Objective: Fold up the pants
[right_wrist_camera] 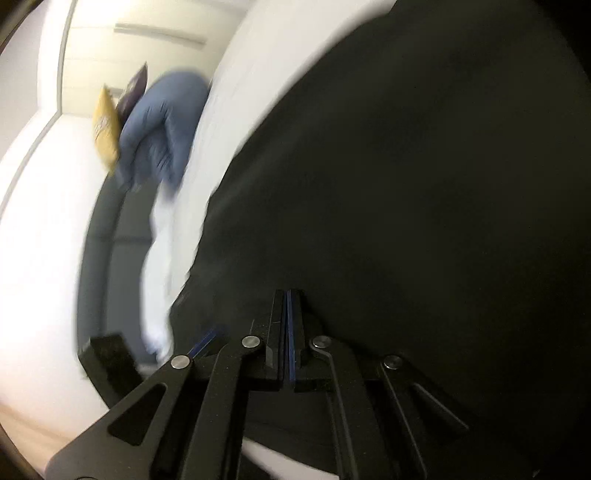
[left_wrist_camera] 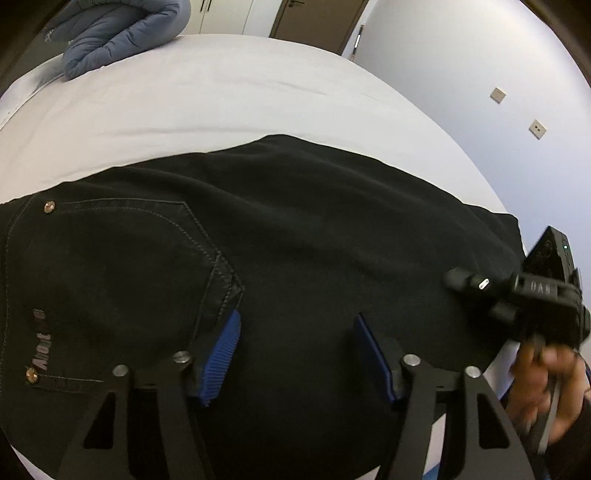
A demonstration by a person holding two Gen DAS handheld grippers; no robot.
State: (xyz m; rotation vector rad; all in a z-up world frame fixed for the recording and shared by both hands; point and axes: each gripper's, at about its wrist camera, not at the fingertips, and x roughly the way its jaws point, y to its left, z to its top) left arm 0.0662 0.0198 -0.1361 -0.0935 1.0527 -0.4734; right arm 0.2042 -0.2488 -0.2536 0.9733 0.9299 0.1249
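Left claw (left_wrist_camera: 295,354): jaws apart, blue pads clear of the cloth, hovering directly above the black pants (left_wrist_camera: 295,229) beside the back pocket (left_wrist_camera: 122,266). Right claw (right_wrist_camera: 289,332): jaws fully closed, nothing visibly between the pads, positioned over the pants near their edge. The pants lie flat on the white bed (left_wrist_camera: 221,92). At the bed's far end rests a blue quilted jacket (left_wrist_camera: 118,33).

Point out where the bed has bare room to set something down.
Bare white sheet lies beyond the black pants, between their far edge and the blue quilted jacket at the far left corner. The near side is crowded: pants fill it, with the left tongs over them and the right tongs at their right end.
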